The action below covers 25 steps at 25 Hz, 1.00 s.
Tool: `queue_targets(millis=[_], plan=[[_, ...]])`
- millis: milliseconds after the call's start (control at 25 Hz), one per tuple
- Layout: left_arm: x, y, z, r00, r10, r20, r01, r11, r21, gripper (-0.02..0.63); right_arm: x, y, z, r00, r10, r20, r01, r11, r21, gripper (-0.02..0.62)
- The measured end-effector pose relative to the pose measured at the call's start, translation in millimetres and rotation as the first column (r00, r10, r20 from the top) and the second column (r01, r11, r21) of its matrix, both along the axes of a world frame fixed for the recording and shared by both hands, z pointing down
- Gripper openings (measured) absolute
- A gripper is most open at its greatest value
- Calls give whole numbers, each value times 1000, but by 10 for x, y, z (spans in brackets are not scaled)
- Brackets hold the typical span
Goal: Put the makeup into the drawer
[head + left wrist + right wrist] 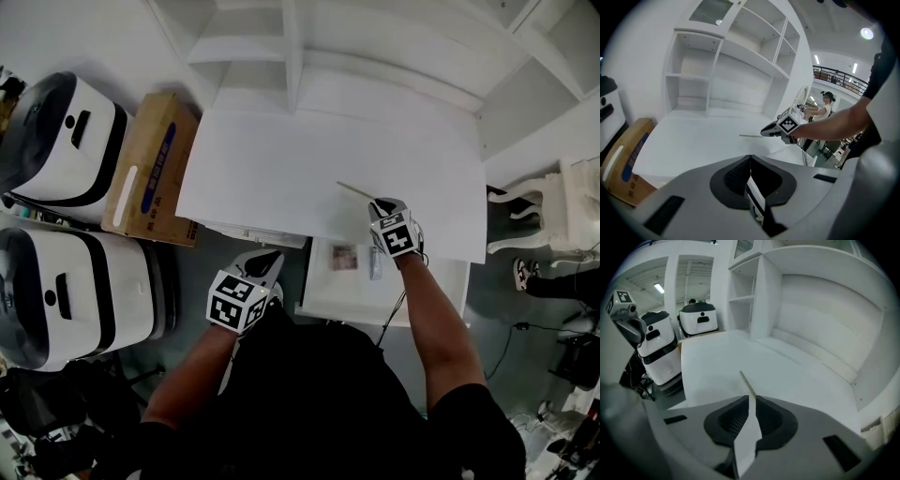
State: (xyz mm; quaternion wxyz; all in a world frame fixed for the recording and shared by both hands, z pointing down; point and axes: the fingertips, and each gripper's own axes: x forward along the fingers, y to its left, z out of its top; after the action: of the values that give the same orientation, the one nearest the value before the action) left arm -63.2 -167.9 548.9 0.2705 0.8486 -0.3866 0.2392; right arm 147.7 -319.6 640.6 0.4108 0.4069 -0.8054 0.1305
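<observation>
My right gripper hovers over the front right part of the white desk, shut on a thin tan makeup stick that juts out past its tips toward the left. The right gripper view shows the same stick poking out from between the closed jaws. Below the desk's front edge an open white drawer holds a small pinkish box and a slim tube. My left gripper hangs left of the drawer, at the desk's front edge, shut with nothing in it.
A white shelf hutch stands at the back of the desk. Two white-and-black machines and a cardboard box sit on the floor at the left. A white carved stool and cables are at the right.
</observation>
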Motion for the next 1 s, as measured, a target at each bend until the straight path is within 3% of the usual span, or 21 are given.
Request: queue_targets(millis=[280, 440, 800, 1000], plan=[[-76, 107, 15, 999, -52, 2, 53, 998, -16, 11, -126, -243, 249, 982, -149, -119, 144, 988, -53, 69], [-121, 173, 39, 997, -75, 5, 76, 997, -25, 11, -142, -315, 356, 969, -205, -135, 192, 976, -105, 83], [-234, 227, 21, 993, -114, 12, 114, 993, -26, 11, -132, -342, 457, 966, -244, -88, 226, 958, -178, 67], [-222, 234, -4, 994, -108, 10, 109, 994, -22, 11, -147, -311, 437, 964, -242, -112, 218, 957, -189, 48]])
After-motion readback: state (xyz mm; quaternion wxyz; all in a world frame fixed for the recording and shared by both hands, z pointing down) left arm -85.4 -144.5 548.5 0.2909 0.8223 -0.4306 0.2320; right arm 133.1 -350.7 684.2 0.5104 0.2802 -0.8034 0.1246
